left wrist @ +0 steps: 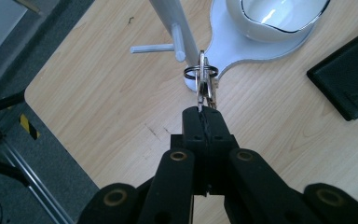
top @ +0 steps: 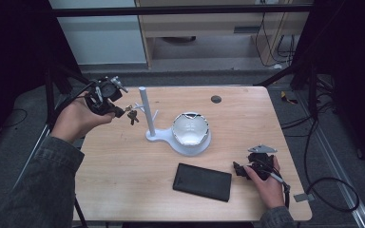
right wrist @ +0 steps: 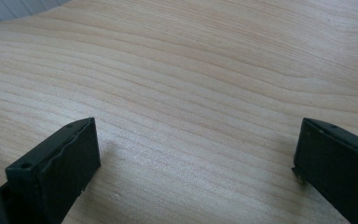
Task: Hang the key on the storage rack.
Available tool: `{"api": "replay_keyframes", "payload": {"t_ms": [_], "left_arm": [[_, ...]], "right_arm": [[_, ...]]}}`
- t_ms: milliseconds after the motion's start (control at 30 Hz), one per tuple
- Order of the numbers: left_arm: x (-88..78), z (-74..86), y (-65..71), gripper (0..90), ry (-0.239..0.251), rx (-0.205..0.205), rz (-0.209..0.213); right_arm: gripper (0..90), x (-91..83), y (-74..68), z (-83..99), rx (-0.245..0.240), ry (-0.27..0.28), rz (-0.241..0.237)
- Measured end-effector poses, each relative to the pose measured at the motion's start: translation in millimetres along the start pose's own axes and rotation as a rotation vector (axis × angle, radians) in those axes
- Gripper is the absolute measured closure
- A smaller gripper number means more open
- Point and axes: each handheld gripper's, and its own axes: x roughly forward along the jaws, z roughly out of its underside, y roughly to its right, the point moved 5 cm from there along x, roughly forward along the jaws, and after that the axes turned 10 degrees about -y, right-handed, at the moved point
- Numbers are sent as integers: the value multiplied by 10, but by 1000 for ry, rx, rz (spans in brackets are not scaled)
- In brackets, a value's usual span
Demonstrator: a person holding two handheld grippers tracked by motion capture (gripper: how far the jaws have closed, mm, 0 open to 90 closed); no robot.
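Two grippers are working our wooden table (top: 123,161). We are holding the left gripper (left wrist: 204,114) raised at ten o'clock, its jaws clamping a bunch of keys (left wrist: 204,81) on a ring beside the white peg stand (top: 145,111). Our right gripper (right wrist: 196,154) is resting at four o'clock, jaws gaping wide over bare wood, near the black wallet (top: 202,182).
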Motion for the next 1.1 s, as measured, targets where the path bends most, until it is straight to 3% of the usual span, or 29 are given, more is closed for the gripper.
{"api": "replay_keyframes", "payload": {"t_ms": [267, 1100], "left_arm": [[148, -84, -48, 899, -45, -7, -14], [180, -210, -90, 897, -20, -41, -24]], "right_arm": [[4, 3, 1, -2, -2, 5, 1], [4, 1, -3, 0, 0, 5, 0]]}}
